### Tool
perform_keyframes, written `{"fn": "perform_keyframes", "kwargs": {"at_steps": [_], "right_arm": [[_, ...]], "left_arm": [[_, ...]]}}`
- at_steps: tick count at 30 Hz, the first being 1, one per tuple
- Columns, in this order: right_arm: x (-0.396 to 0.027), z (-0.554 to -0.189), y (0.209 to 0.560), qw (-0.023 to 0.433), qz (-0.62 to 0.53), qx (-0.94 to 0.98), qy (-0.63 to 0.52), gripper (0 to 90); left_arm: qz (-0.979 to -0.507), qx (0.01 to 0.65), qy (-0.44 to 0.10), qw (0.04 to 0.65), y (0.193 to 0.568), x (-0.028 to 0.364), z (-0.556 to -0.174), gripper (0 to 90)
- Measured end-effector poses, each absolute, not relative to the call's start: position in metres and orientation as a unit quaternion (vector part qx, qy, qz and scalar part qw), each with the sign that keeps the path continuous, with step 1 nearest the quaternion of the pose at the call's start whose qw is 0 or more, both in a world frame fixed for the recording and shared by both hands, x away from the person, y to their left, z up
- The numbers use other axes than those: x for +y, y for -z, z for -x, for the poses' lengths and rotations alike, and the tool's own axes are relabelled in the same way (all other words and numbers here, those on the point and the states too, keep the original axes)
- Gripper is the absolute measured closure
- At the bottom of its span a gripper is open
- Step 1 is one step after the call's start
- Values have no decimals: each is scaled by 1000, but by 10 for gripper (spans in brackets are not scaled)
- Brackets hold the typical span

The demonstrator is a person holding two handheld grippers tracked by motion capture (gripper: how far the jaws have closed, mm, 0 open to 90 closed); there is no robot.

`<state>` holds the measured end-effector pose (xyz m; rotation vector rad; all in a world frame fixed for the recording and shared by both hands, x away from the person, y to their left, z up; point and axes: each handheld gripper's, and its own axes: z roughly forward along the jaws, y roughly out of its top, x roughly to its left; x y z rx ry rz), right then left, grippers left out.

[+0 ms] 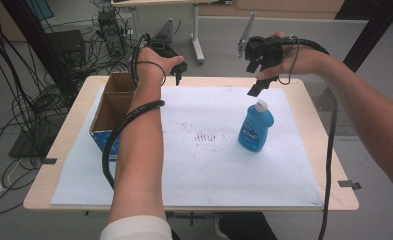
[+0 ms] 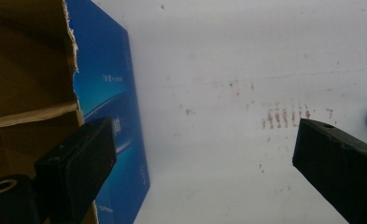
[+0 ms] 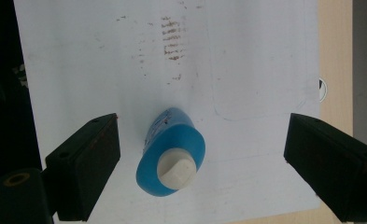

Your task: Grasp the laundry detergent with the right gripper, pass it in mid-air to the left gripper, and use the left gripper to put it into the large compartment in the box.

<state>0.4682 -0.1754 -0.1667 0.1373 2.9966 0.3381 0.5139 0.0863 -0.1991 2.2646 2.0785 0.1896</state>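
Note:
A blue bottle (image 1: 255, 130) with a white cap (image 1: 261, 105) stands upright on the white sheet (image 1: 209, 165), right of the middle. My right gripper (image 1: 256, 76) hovers above and behind it, open. In the right gripper view, the bottle (image 3: 172, 149) shows from above between the wide-apart jaws of the right gripper (image 3: 203, 137), nearer the left one and touching neither. My left gripper (image 1: 178, 72) hangs open over the table's far edge, next to an open cardboard box (image 1: 111, 105). In the left gripper view, the left gripper (image 2: 204, 133) holds nothing, with the box's blue side (image 2: 109, 88) at its left.
The wooden table (image 1: 74, 125) carries the sheet, with the box along the sheet's left side. Brown smudges (image 1: 204, 136) mark the sheet's middle. Cables and equipment (image 1: 69, 45) crowd the floor at the far left. A desk's legs (image 1: 198, 35) stand behind the table.

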Motion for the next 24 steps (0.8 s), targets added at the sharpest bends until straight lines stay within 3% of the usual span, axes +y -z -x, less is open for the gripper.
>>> {"fn": "perform_keyframes", "kwargs": {"at_steps": [24], "right_arm": [[-223, -450, 172, 65, -90, 987, -113, 99]], "left_arm": [[-743, 665, -60, 33, 200, 74, -510, 67]]}}
